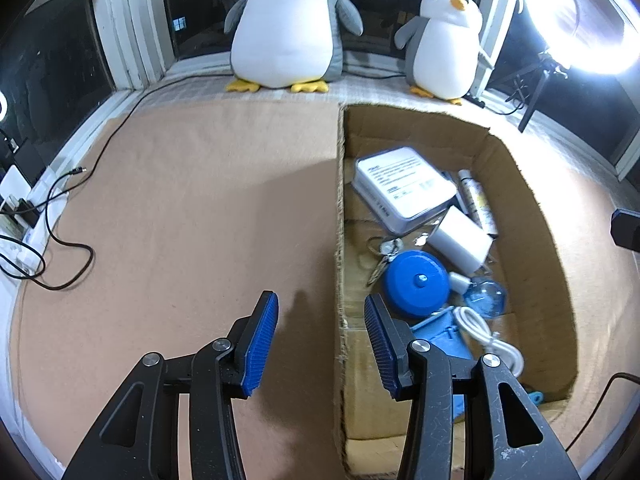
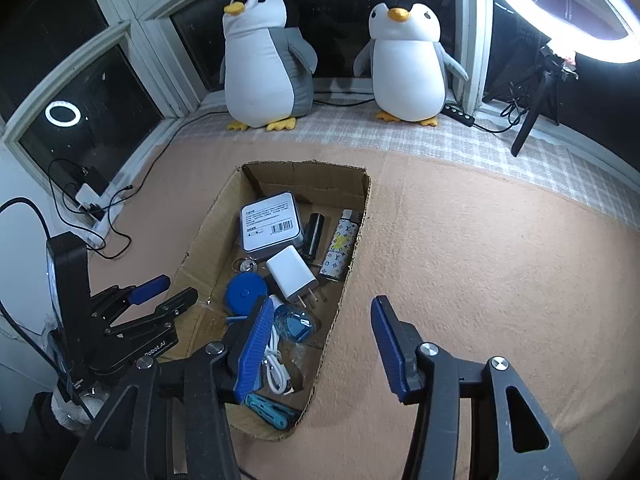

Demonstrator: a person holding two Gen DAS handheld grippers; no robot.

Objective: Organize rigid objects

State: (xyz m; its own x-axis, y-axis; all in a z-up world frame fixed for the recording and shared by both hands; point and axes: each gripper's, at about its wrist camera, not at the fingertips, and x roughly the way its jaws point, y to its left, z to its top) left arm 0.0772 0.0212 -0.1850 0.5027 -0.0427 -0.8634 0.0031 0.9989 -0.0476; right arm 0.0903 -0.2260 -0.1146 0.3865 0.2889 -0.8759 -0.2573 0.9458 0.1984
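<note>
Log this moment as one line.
left tool open, empty | right tool open, empty | brown cardboard box holds items | orange mat

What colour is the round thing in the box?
Blue. The round disc-shaped object lying in the cardboard box shows best in the left wrist view.

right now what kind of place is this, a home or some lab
Most likely a home, a padded bay-window seat used as a recording spot. Two plush penguins sit on a checked cushion against dark windows, a ring light stands at the right, and a cardboard box holds household odds and ends.
</note>
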